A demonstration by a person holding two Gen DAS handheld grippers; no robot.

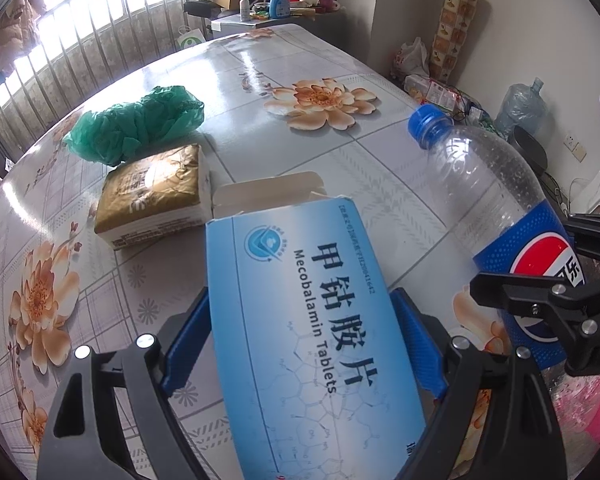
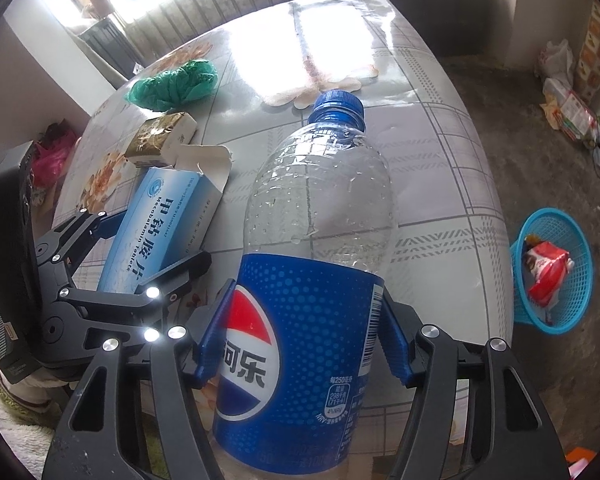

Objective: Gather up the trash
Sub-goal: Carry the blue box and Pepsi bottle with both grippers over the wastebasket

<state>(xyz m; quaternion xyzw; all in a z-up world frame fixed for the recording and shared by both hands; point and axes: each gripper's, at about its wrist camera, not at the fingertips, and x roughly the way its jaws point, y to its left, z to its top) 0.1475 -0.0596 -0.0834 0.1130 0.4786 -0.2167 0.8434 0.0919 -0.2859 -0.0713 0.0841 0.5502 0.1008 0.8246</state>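
A blue and white medicine box (image 1: 300, 320), its end flap open, lies tilted between the blue pads of my left gripper (image 1: 300, 340), and the pads touch both its long sides. The right wrist view shows the same box (image 2: 160, 236) in that gripper (image 2: 152, 240), low over the flowered table (image 2: 420, 152). An empty clear cola bottle (image 2: 312, 248) with a blue cap and blue label stands between the pads of my right gripper (image 2: 306, 336), which press on the label. The bottle (image 1: 496, 200) rises just right of the box.
A crumpled green plastic bag (image 1: 136, 124) and a gold tissue pack (image 1: 156, 196) lie on the table beyond the box. A blue mesh basket (image 2: 572, 240) with a red wrapper inside stands on the floor to the right of the table. Clutter lines the far wall.
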